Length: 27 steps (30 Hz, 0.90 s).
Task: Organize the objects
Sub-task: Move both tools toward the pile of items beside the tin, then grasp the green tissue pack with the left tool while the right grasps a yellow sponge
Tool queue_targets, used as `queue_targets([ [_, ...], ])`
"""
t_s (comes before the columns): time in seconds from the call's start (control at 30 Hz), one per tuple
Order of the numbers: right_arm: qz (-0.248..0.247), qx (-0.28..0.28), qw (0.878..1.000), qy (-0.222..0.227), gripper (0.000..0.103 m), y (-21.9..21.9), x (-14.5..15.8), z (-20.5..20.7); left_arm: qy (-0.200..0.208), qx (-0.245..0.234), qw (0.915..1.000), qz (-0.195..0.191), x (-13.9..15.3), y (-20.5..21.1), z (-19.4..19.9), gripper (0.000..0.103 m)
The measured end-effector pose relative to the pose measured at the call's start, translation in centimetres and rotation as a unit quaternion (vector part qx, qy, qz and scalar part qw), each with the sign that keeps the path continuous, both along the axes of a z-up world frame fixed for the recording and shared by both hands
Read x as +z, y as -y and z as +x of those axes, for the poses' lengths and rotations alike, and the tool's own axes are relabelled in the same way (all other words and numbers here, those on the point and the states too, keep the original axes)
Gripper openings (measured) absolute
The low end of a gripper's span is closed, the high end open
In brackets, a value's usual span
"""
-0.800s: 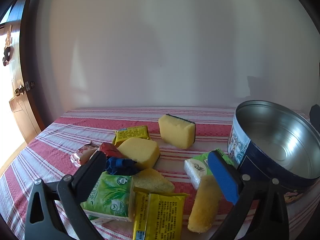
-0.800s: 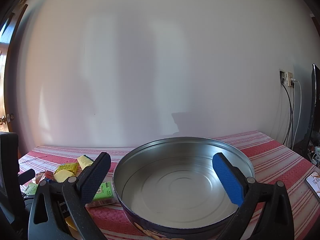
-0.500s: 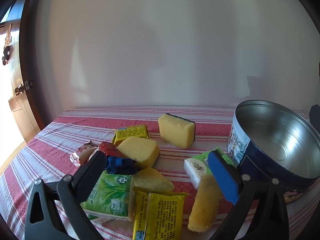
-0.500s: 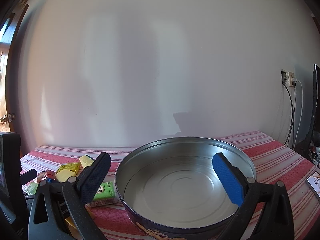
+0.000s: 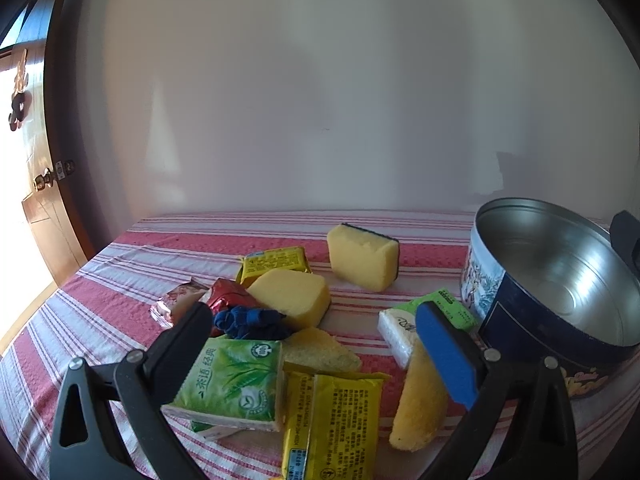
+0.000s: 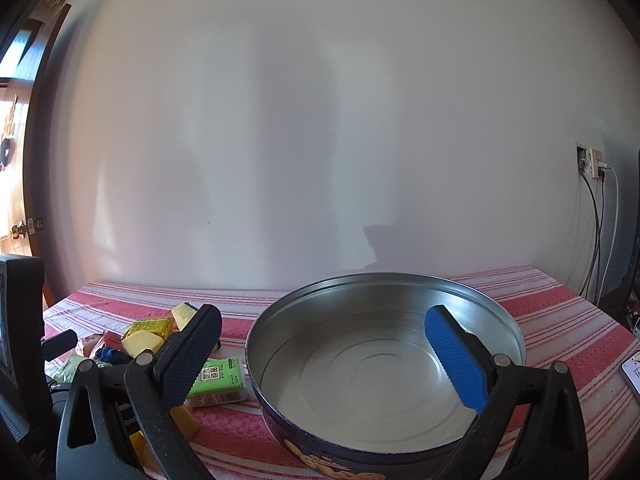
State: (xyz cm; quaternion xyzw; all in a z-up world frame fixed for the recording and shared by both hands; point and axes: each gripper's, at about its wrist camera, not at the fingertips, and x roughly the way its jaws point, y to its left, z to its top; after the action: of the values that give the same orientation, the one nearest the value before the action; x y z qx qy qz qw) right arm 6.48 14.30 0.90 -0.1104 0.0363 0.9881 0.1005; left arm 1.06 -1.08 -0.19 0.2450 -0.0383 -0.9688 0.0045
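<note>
A round blue cookie tin [image 5: 560,292], bare metal inside, stands at the right of a red-striped table; it fills the right wrist view [image 6: 380,364]. Left of it lies a pile: two yellow sponges [image 5: 362,254] [image 5: 290,294], a green tissue pack [image 5: 230,380], yellow packets [image 5: 336,420], a white-green tissue pack [image 5: 404,324], a blue cloth [image 5: 250,322], a red wrapper [image 5: 228,298]. My left gripper [image 5: 316,348] is open and empty above the pile. My right gripper [image 6: 324,344] is open and empty over the tin's near rim.
The striped tablecloth [image 5: 192,248] runs back to a plain wall. A wooden door [image 5: 32,200] is at far left. A wall socket with cables [image 6: 592,168] is at right, and a phone [image 6: 632,372] lies at the table's right edge.
The right wrist view has shifted slightly, so the tin sits a little further right in it. The left gripper and the pile have barely moved.
</note>
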Motion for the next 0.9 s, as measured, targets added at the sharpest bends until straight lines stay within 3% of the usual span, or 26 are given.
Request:
queue_targets([
  [0.73, 0.001, 0.039, 0.999, 0.013, 0.103, 1.1, -0.8, -0.7, 0.019, 0.000, 0.9997, 0.014, 0.3, 2.3, 0.9, 0.103],
  [0.9, 0.007, 0.071, 0.997, 0.020, 0.102, 1.9, -1.0, -0.7, 0.019, 0.024, 0.9994, -0.018, 0.2, 5.1, 2.4, 0.103],
])
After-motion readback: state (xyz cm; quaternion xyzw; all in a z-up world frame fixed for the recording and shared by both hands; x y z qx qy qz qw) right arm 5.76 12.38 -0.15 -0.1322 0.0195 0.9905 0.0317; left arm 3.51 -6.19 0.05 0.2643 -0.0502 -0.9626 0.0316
